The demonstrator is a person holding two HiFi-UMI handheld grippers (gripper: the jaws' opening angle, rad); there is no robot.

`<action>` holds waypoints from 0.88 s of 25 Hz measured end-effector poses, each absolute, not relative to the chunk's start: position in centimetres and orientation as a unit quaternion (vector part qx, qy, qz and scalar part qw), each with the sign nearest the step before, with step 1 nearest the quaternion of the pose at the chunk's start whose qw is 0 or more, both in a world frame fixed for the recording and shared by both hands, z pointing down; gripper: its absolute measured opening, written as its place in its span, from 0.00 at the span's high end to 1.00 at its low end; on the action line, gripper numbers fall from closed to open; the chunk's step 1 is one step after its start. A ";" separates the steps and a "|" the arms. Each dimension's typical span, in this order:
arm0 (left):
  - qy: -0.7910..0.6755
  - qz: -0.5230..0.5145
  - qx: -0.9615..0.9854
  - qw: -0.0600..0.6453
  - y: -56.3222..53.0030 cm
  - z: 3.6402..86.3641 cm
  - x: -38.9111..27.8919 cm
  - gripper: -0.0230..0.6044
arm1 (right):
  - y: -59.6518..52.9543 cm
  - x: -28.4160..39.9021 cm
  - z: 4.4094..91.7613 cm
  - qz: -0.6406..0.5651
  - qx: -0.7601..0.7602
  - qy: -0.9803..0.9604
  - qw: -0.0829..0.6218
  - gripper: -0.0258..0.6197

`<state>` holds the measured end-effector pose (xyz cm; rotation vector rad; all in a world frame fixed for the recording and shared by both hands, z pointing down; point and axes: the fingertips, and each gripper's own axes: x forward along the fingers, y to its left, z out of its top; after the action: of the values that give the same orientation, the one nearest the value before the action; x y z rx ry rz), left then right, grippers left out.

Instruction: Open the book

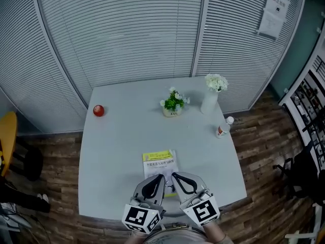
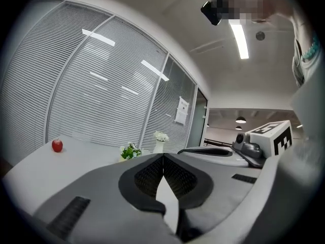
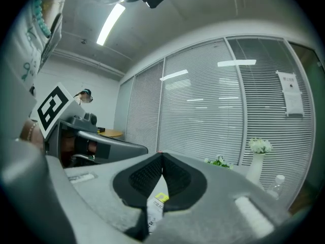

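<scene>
Book (image 1: 159, 162) lies closed on the surface (image 1: 117, 136), long axis running away from me, just ahead of my left claw (image 1: 161, 177) and right claw (image 1: 173, 176), both pinched together empty, equally near.

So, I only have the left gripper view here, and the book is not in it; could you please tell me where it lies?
Observer: The book lies closed, cover up, at the near edge of the table, its near end under the tip of the right gripper.
Operator: Thank you. Is that gripper carrying anything?
Observer: No, its fingers are together with nothing between them.
Operator: And what stands to the right of the vase?
Observer: Right of the vase, a small white-capped bottle stands near the table's right edge.
</scene>
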<state>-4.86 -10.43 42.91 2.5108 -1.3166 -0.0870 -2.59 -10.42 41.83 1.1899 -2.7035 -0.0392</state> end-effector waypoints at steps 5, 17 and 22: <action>-0.477 -0.031 0.865 0.151 -11.2 41.8 -3.2 0.97 | -11.4 -0.9 41.0 -0.014 0.385 -0.919 0.088 0.96; -0.488 -0.024 0.861 0.142 -11.8 42.0 0.0 0.97 | -11.8 2.3 40.8 -0.015 0.381 -0.922 0.075 0.96; -0.489 -0.026 0.861 0.137 -12.1 41.9 1.3 0.97 | -12.3 3.5 40.9 -0.010 0.380 -0.922 0.070 0.96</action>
<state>1.31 -12.12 41.92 2.4934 -1.4142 -0.0743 3.50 -12.29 40.85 1.1430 -2.7747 -0.0303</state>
